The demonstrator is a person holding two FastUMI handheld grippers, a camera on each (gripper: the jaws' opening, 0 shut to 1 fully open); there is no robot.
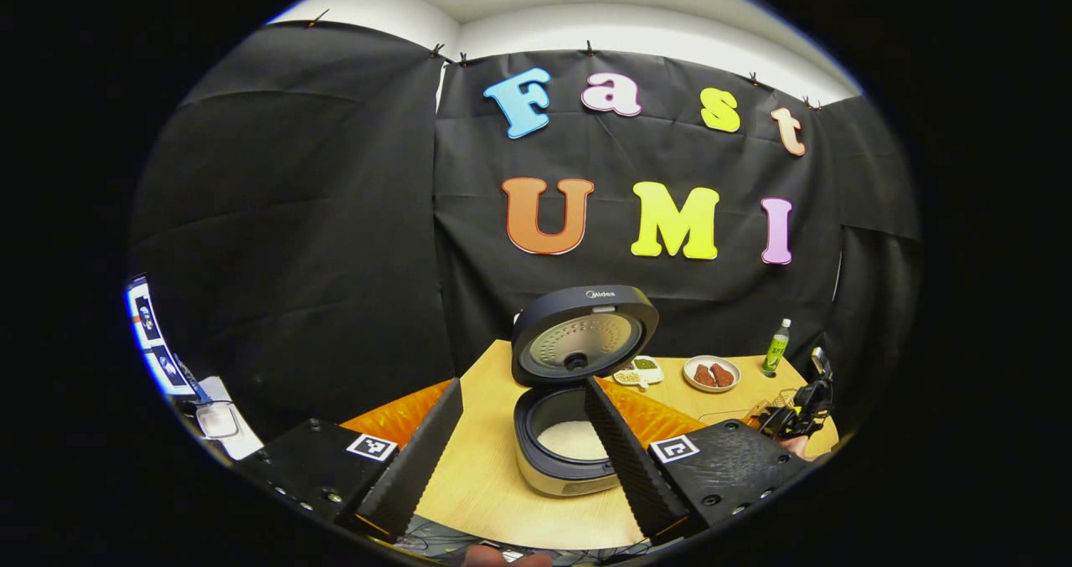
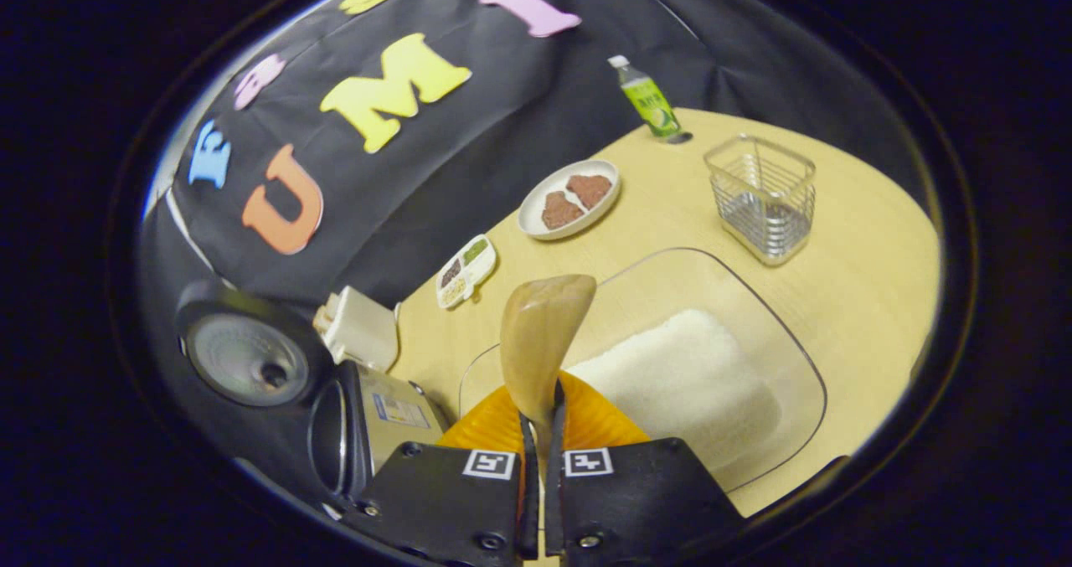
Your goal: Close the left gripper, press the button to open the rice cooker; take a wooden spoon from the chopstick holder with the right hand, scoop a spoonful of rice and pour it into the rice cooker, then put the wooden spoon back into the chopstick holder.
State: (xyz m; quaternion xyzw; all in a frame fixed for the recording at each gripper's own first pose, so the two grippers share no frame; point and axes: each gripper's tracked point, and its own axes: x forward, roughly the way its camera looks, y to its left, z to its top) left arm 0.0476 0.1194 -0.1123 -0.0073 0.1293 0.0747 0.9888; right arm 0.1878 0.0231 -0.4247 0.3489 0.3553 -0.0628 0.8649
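- Between the right gripper's (image 2: pixel 540 433) two fingers sits the wooden spoon (image 2: pixel 540 341). Both fingers press on its thin handle, so it is clamped tight. The spoon bowl sticks up and away from the gripper, and looks bare.
- Just past the spoon is a clear glass dish (image 2: pixel 754 324) with a flat heap of white rice (image 2: pixel 682 378) in it. The spoon bowl is above the near edge of the dish.
- Farther off on the wooden table (image 2: pixel 863 282) stands the wire chopstick holder (image 2: pixel 762 194), well apart from the spoon.
- A white plate (image 2: pixel 569 198) with two brown pieces, a small snack tray (image 2: pixel 466 270) and a green bottle (image 2: pixel 649 98) stand behind. The bottle label is too small to read.
- The left gripper (image 1: pixel 523 445) has its fingers spread wide and holds nothing.
- The rice cooker (image 1: pixel 574 445) sits on the table just ahead, between the two fingers. Its lid (image 1: pixel 584 332) stands up, open. The word "Midea" is on the lid's top edge. White rice shows in the pot.
- The right finger hides part of the pot.
- Far to the right in the left gripper view, the other gripper is dark and hard to make out.
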